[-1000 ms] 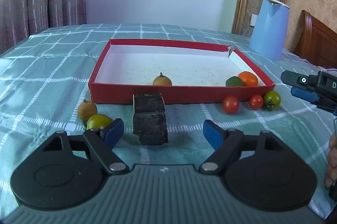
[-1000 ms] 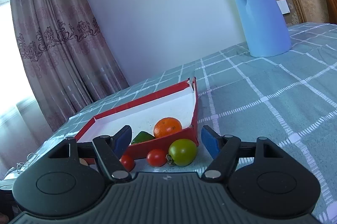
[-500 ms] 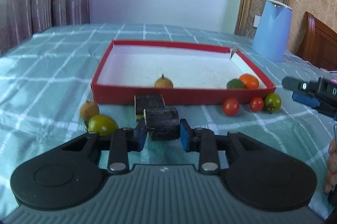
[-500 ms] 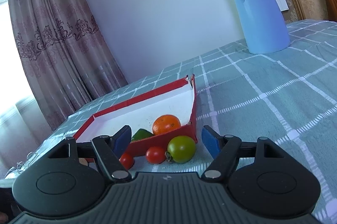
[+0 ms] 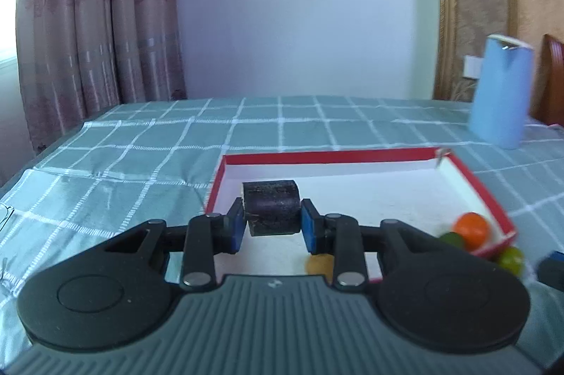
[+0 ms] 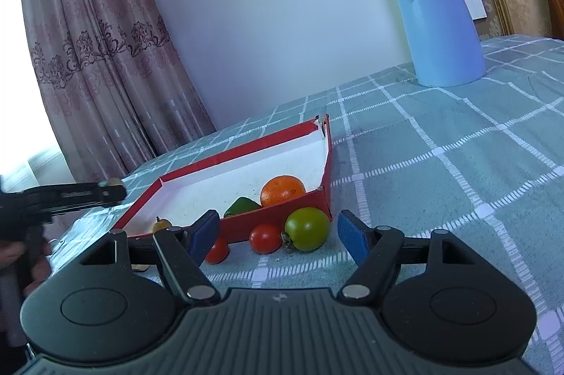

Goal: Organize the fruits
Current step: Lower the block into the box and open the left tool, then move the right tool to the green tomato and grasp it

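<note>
At frame centre, we see left gripper [image 5: 271, 222] clamped on dark cylindrical chunk [image 5: 272, 212], raised over red cardboard tray [image 5: 472, 178]. Right gripper [image 6: 276, 235] wide open, empty, near green tomato [image 6: 307, 228].

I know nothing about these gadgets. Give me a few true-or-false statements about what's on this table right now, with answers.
1. The left gripper is clamped on a dark cylindrical chunk. True.
2. The right gripper holds the green tomato. False: its jaws stand open, with the tomato on the cloth beyond them.
3. The round orange fruit lies inside the red shallow box. True.
4. The pale blue kettle stands inside the box. False: it stands on the checked tablecloth, far behind it.
</note>
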